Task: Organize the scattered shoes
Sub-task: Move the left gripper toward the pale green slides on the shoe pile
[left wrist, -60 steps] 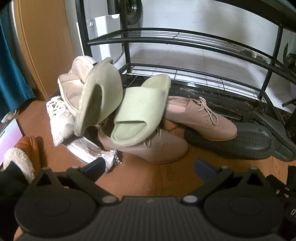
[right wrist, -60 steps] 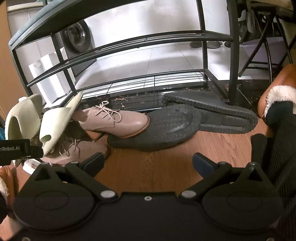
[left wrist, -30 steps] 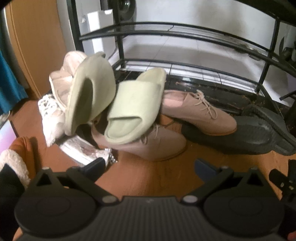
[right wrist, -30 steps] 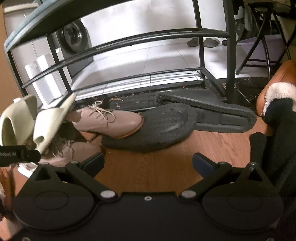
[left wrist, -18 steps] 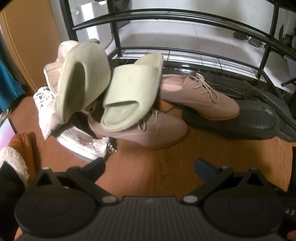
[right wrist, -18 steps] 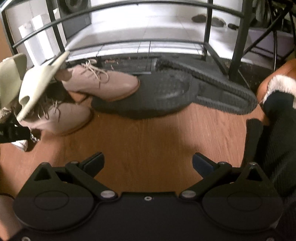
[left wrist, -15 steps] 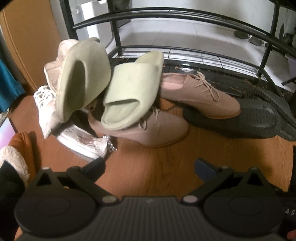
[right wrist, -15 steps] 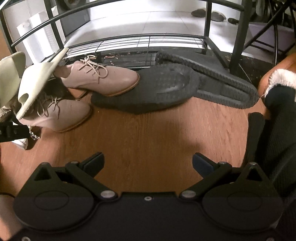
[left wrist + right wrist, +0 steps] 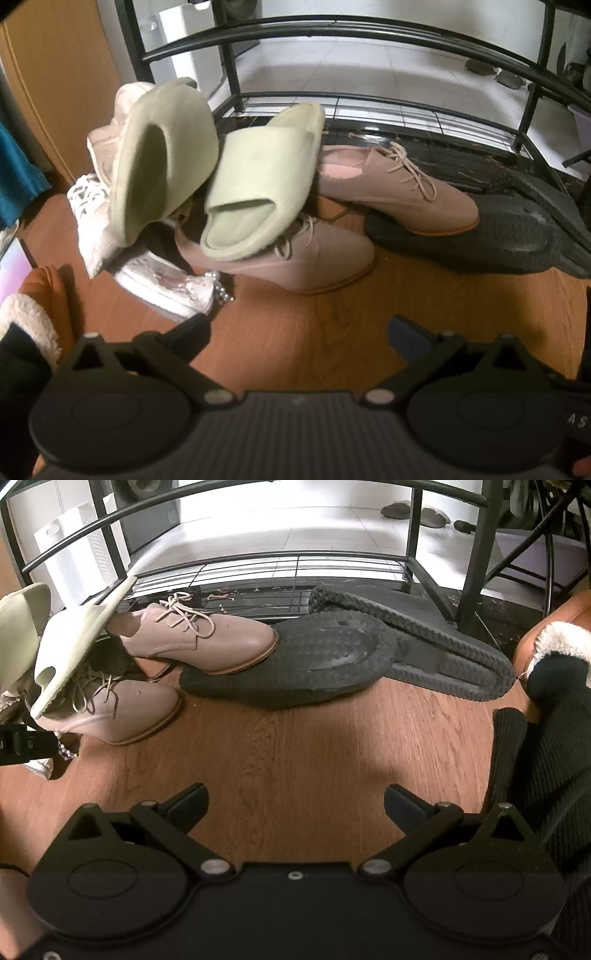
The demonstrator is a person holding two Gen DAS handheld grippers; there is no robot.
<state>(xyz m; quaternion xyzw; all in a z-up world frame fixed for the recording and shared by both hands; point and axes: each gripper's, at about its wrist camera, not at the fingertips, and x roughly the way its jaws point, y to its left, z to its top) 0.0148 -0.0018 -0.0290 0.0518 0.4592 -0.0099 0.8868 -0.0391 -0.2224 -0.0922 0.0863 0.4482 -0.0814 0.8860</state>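
Observation:
A heap of shoes lies on the wooden floor in front of a black metal shoe rack. Two pale green slides lean on top of two pink lace-up shoes. White sneakers lie at the left of the heap. Two black shoes lie overturned, soles showing, to the right. My left gripper is open, a short way in front of the near pink shoe. My right gripper is open above bare floor, short of the black shoes.
The rack's lowest wire shelf stands just behind the heap. An orange fleece-lined boot and a black knitted sleeve are at the right. Another orange boot sits at the left, beside a wooden panel.
Both cameras have tilted downward and drawn a little closer to the heap, so more floor shows. No shoe has moved, and both grippers stay open.

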